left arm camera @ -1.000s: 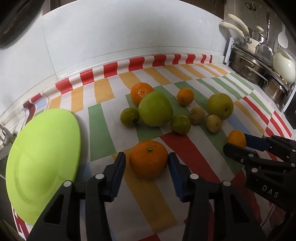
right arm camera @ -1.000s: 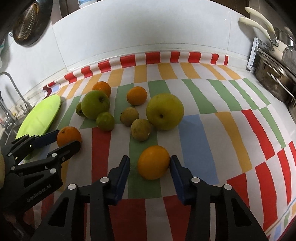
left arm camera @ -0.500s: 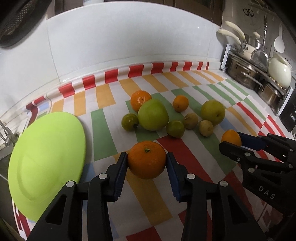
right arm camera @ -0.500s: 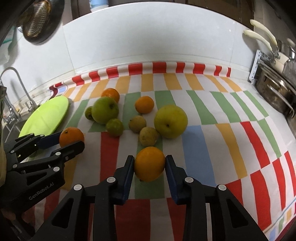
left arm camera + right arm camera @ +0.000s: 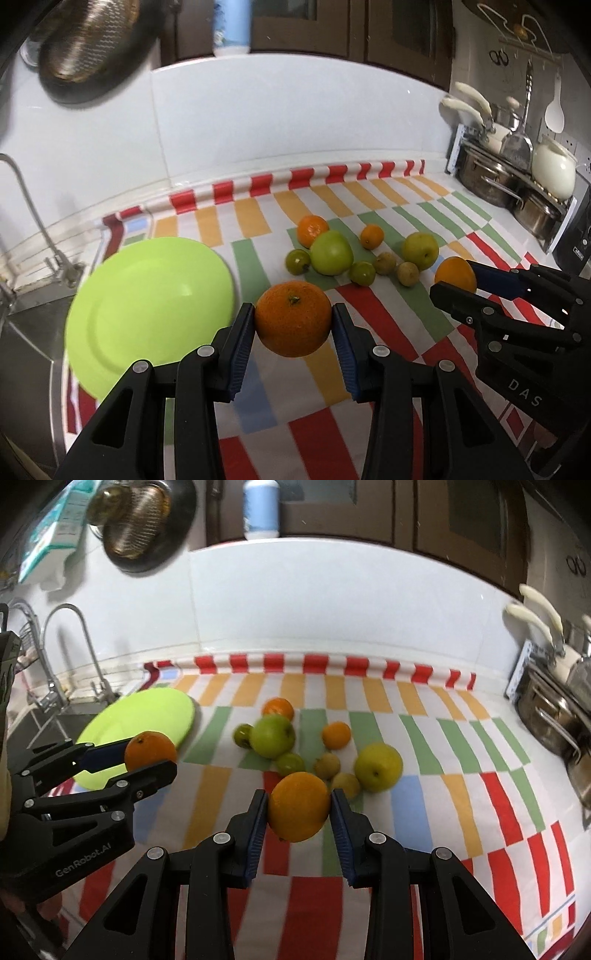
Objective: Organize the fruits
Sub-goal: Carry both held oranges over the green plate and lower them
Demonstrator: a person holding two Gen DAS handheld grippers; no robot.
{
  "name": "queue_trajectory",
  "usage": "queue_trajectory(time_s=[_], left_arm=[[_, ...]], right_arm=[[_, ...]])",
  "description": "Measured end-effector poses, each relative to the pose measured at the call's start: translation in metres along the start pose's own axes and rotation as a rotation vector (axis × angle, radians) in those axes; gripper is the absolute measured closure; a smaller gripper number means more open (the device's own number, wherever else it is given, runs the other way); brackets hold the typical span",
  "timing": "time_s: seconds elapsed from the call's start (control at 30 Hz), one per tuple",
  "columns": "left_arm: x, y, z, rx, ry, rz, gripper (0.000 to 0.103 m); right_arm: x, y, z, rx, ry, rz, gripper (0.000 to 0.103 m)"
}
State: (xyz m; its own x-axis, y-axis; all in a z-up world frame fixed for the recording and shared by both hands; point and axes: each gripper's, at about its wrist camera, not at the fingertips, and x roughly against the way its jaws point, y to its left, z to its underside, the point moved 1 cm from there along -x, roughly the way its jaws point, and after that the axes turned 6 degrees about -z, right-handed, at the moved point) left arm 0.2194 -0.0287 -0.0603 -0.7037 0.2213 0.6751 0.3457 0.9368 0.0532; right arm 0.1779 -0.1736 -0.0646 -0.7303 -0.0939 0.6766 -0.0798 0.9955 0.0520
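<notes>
My left gripper (image 5: 293, 325) is shut on a large orange (image 5: 293, 317) and holds it off the striped cloth, to the right of a lime-green plate (image 5: 147, 302). My right gripper (image 5: 298, 808) is shut on a second orange (image 5: 298, 805), also lifted above the cloth. Each gripper shows in the other's view: the right one (image 5: 456, 278) at the right with its orange (image 5: 455, 274), the left one (image 5: 147, 757) at the left with its orange (image 5: 150, 749), in front of the plate (image 5: 147, 716). Beyond them lie a green apple (image 5: 331, 252), a yellow-green apple (image 5: 378, 767) and several smaller fruits.
A sink with a tap (image 5: 85, 642) lies left of the plate. Steel pots (image 5: 495, 177) and a white kettle (image 5: 556, 170) stand at the right along the wall. A colander (image 5: 136, 520) hangs above the white tiled backsplash. The striped cloth (image 5: 424, 812) covers the counter.
Both grippers closed on their oranges and lifted them off the cloth. Both views rose and tipped upward, showing more of the wall and cupboards.
</notes>
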Motion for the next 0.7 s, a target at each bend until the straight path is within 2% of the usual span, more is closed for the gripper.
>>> queue_trajectory(time_s=[0.33, 0.7], left_arm=[[0.030, 0.038, 0.001, 0.052, -0.050, -0.070, 0.061], [0.037, 0.094, -0.005, 0.062, -0.078, -0.130, 0.061]], right_arm=[[0.011, 0.038, -0.015, 0.050, -0.066, -0.063, 0.068], [-0.008, 0.094, -0.042, 0.100, -0.106, -0.172, 0.068]])
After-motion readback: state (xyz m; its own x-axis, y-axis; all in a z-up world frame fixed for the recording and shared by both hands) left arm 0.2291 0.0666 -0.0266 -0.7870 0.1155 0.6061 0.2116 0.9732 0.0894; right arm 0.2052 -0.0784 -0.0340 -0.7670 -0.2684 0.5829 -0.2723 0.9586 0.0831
